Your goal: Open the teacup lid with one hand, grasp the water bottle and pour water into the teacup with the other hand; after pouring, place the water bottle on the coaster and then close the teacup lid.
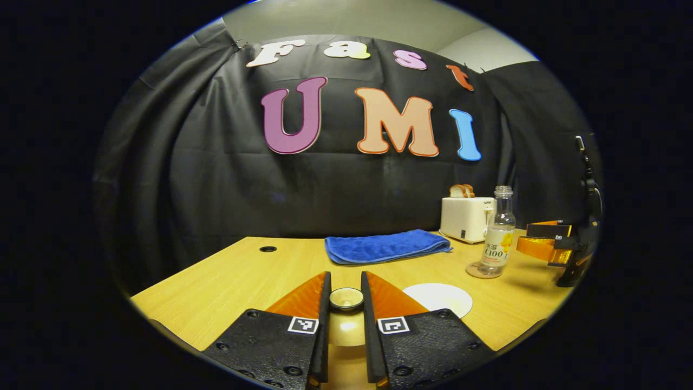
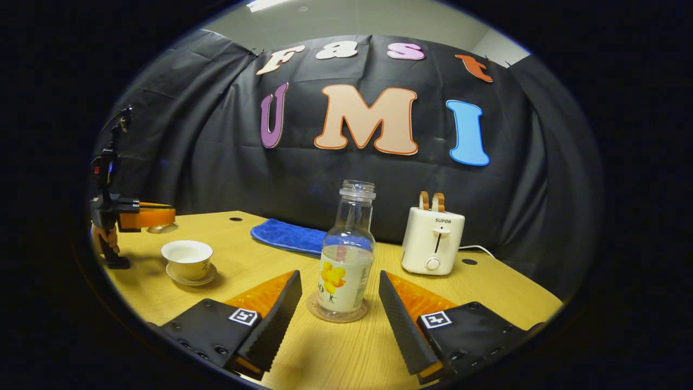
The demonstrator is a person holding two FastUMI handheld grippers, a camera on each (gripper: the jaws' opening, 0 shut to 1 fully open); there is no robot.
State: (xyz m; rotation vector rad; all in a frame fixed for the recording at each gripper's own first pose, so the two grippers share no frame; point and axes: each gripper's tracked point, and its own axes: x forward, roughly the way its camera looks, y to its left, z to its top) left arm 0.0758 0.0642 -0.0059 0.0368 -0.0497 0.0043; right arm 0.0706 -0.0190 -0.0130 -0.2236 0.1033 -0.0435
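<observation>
Left gripper view first: your left gripper (image 1: pixel 346 303) is clamped on the small round ceramic teacup lid (image 1: pixel 346 298), both fingers squeezing its little knob, with the glossy dome of the lid showing below between them. You're holding it up off the pale wood-grain table (image 1: pixel 227 281). Just right of the fingers there's a flat white round cup opening (image 1: pixel 439 297) peeking out, partly hidden by your finger. Further back lies a folded blue terry towel (image 1: pixel 385 246), soft and fuzzy looking. Right of that sits a boxy white toaster (image 1: pixel 466 218) with 2 bread slices poking out. The clear glass water bottle with the yellow flower label (image 1: pixel 498 234) stands upright, uncapped, on a thin round coaster (image 1: pixel 483 271). Your right gripper (image 1: pixel 549 242) hangs just beside it at the far right.

Right gripper view: your right gripper (image 2: pixel 340 295) is spread wide, its ribbed fingers standing on either side of the bottle (image 2: pixel 347 254) and not touching it. The bottle rests on the round cork-like coaster (image 2: pixel 337 314), with water filling roughly the lower half. Off to the left the white teacup (image 2: pixel 187 258) sits uncovered on its matching saucer (image 2: pixel 191 278). Above and left of the cup, your left gripper (image 2: pixel 157 221) holds the lid (image 2: pixel 161 228) in the air. The towel (image 2: pixel 287 236) and toaster (image 2: pixel 432 239) sit behind.
</observation>
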